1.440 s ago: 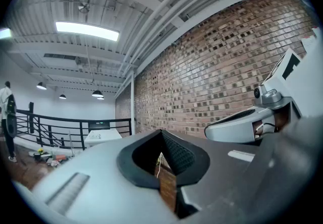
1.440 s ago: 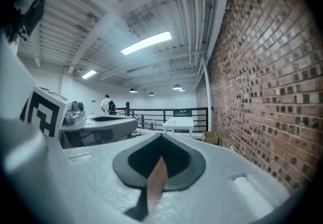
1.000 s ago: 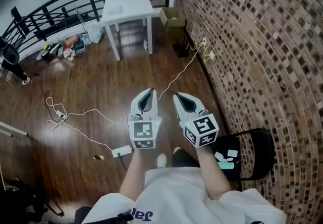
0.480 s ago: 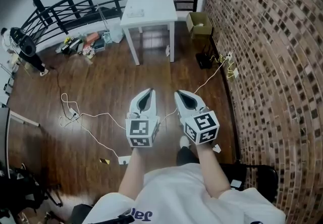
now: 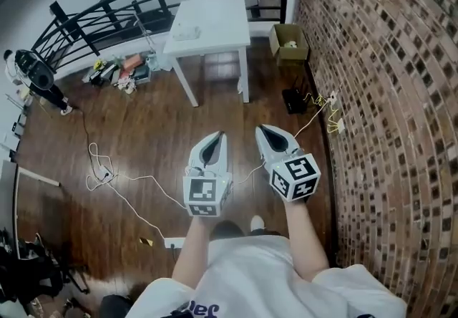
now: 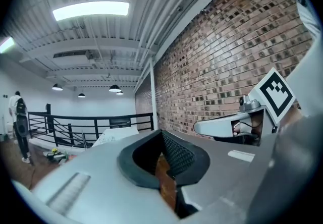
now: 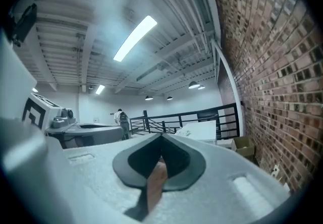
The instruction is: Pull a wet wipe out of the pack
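Well short of the white table (image 5: 218,19), whose left edge bears what is probably the pack (image 5: 187,32), the left gripper (image 5: 213,141) and right gripper (image 5: 268,134) hang with jaws together, empty, so the person should draw near before opening either.

Table: white table (image 5: 215,23), upper centre, beside the railing.
Box: open cardboard box (image 5: 288,42), right of the table, against the brick wall (image 5: 386,94).
Railing: black railing (image 5: 107,12), curved, upper left.
Floor: wood floor (image 5: 150,130); white cable (image 5: 114,180) looped at centre left.
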A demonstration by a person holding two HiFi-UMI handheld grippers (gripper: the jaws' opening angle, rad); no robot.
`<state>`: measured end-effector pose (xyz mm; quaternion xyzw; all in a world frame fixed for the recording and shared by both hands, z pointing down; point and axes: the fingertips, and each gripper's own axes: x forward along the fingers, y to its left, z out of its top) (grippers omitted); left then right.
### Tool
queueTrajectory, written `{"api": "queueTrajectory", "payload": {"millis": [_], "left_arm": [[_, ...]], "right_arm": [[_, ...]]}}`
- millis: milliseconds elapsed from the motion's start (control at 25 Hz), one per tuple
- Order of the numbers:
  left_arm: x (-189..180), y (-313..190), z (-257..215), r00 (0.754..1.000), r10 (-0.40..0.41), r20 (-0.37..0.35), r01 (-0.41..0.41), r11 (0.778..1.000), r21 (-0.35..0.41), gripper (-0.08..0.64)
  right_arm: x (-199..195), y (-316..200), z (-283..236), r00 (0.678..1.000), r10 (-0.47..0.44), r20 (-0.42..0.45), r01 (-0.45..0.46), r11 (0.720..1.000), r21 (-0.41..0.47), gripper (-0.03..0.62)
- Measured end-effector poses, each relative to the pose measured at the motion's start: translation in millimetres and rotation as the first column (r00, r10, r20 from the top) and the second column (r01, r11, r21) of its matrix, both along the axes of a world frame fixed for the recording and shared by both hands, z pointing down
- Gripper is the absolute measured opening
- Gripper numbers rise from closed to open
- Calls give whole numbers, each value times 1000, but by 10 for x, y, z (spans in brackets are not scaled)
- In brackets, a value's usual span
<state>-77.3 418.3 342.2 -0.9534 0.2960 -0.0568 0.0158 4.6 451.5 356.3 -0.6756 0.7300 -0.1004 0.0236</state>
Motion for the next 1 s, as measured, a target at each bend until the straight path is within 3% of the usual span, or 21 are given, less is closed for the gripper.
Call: {"api": "queueTrajectory", "payload": {"millis": [160, 360, 680, 1000], "left_arm": [[-2, -461, 42, 996, -89, -24, 87, 993, -83, 15], [98, -1110, 164, 986, -155, -52, 150, 984, -96, 15], [667, -2575, 140, 984, -129, -120, 115, 986, -117, 15], [782, -4233, -267, 974, -110, -198, 108, 994, -19, 15]], "right_arm": [[-41, -368, 103, 995, -93, 31, 93, 996, 4, -9], [80, -955, 176, 978, -170, 124, 169, 985, 17, -9], [459, -2330, 306, 977, -212, 18, 213, 976, -50, -9], [655, -4153, -131, 968, -232, -100, 232, 973, -15, -9]]}}
